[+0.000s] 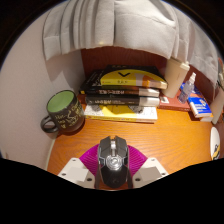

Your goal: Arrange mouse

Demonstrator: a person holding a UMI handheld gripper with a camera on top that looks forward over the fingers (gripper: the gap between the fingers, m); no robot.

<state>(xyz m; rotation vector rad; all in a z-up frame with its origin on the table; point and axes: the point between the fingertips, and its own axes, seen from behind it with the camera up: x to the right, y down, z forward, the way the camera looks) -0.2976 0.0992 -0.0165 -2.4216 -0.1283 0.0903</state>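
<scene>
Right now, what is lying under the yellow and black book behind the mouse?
Under the yellow and black book lie more stacked books, spines facing the mouse held between the gripper fingers. The orange desk beneath the stack is covered.

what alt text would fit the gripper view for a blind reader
A black mouse sits between the gripper fingers on a wooden desk. Beyond it are a stack of books and a green mug.

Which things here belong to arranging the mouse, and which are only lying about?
Belong to the job:
mouse, between the fingers
gripper, fingers about the mouse
desk

Only lying about:
green mug
stack of books
curtain
</scene>
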